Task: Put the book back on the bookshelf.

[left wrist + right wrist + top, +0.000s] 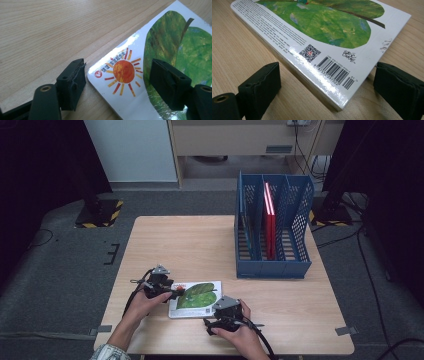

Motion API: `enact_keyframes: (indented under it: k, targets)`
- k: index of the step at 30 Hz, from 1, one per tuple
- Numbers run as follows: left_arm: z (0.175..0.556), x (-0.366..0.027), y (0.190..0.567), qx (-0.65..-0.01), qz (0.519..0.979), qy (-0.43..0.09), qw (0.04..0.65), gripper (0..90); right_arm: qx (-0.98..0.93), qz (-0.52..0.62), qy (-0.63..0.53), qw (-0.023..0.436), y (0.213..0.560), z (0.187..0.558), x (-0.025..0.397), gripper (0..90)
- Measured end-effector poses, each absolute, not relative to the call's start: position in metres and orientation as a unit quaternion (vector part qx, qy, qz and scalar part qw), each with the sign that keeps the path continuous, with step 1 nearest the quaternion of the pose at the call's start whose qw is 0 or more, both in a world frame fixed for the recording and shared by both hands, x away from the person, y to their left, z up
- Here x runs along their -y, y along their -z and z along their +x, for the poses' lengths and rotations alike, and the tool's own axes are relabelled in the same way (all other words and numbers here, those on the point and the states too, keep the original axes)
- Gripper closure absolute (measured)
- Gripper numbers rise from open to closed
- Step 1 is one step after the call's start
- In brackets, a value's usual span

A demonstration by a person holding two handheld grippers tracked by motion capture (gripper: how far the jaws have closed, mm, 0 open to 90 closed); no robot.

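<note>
Green-leafed picture book lies flat on the bench. Left gripper and right gripper straddle its corners, fingers wide, holding nothing. Next: squeeze and lift.

Bright table, dim surroundings

Glare is streaking the glossy book just ahead of the right gripper; its near black pads are blurring softly.

A pale wooden table with a light grain carries two things — a flat white picture book with a green leaf cover, lying face-down-flat between the two grippers at the near edge, and a blue perforated plastic file rack standing well beyond the right gripper.
</note>
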State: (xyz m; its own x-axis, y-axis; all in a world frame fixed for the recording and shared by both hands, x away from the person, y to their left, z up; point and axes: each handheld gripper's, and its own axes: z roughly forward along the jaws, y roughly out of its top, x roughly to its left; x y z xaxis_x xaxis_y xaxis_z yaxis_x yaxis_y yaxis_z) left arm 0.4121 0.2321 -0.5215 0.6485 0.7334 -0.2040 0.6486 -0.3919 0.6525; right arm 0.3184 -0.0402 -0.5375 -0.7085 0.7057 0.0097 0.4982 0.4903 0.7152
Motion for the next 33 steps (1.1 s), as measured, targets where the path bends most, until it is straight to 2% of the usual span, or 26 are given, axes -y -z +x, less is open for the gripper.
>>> enact_keyframes:
  k: [6, 33]
  targets:
    - [0.412, -0.232, 0.52, -0.436, 0.823, -0.06, 0.358, 34.4, -0.848, 0.359, -0.361, 0.147, 0.538, 0.318, 0.038, 6.9]
    - [0.411, -0.23, 0.508, -0.444, 0.813, -0.055, 0.373, 34.9, -0.848, 0.369, -0.352, 0.146, 0.538, 0.318, 0.032, 1.5]
